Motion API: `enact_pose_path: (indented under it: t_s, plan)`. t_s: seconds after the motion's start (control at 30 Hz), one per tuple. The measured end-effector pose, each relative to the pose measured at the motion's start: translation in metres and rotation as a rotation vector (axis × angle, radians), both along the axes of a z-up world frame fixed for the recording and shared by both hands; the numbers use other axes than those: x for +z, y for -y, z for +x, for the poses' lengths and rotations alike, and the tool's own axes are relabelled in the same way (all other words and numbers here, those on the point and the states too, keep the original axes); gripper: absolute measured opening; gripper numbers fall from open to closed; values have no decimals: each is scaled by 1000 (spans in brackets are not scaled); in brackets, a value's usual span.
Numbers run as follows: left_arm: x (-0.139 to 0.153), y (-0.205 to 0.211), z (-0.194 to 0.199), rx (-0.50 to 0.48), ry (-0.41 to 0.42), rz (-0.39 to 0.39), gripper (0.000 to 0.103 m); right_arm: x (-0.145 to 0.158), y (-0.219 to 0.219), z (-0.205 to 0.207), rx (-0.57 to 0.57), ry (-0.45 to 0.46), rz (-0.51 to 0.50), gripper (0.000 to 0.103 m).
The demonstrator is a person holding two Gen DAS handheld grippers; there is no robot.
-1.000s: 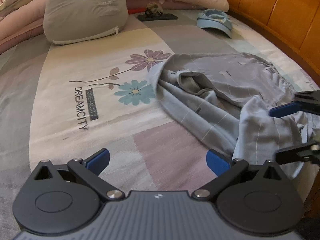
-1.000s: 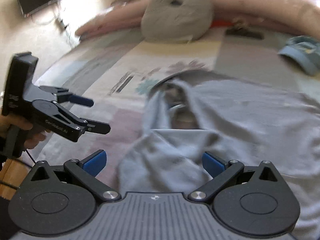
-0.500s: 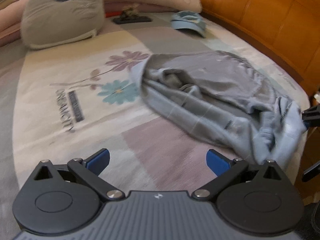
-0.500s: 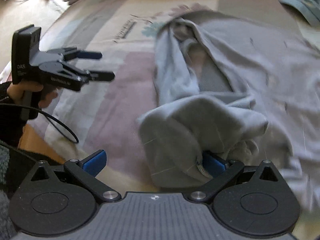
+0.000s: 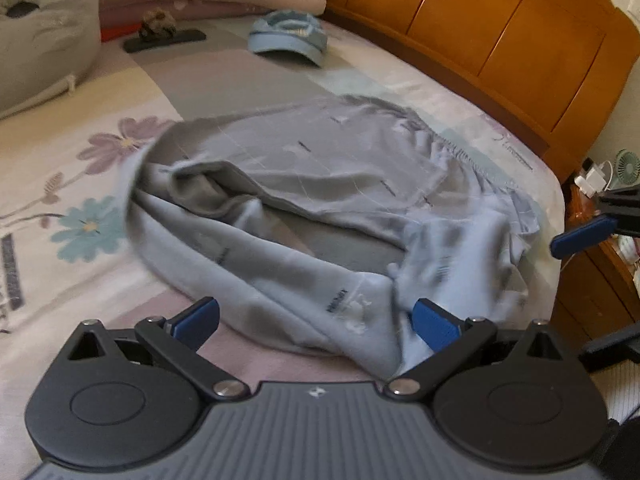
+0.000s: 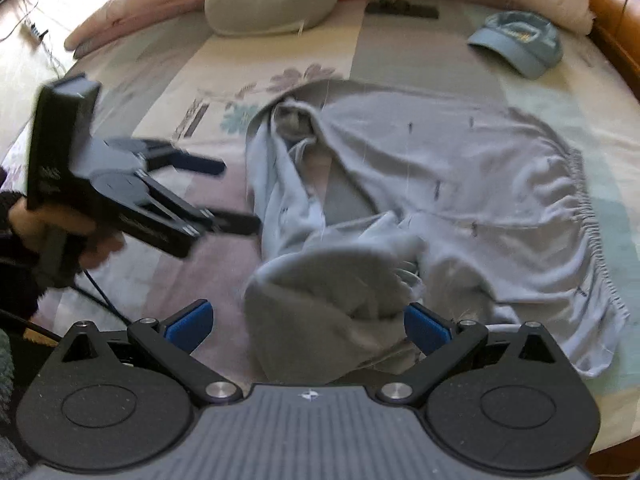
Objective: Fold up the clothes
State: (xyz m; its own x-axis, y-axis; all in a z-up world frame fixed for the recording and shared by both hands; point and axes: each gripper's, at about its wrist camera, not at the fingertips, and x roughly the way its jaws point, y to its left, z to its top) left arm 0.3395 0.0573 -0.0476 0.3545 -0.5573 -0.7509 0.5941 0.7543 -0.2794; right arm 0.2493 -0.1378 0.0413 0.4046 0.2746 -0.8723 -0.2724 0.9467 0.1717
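Right wrist view shows your right gripper (image 6: 308, 326) spread wide, a bunched fold of the grey garment (image 6: 440, 184) lying between its blue pads (image 6: 426, 328) but not pinched; the garment sprawls crumpled across the patterned bedsheet (image 6: 384, 48), near the bed's edge; your left gripper (image 6: 236, 196), fingers parted and holding nothing, hovers just beside the cloth; a blue cap (image 6: 520, 40) lies well apart.
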Motion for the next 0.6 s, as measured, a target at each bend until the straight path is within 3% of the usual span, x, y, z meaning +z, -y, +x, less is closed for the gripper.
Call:
enact_pose_path:
  t_s: [0.17,0.37,0.47,0.6]
  plan:
    - [-10,18,0,28,-24,26,102,2,4,-8,-35,36,14,103]
    - [-9,10,1,113,-34,41,102,1,11,-4,-33,83,67,103]
    - [-7,1,-2,179,-19,72,102,-10,6,9,43,58,138,103]
    - [-2,-8,-7,289,-24,89,102,-43,-5,25,182,-19,159,103]
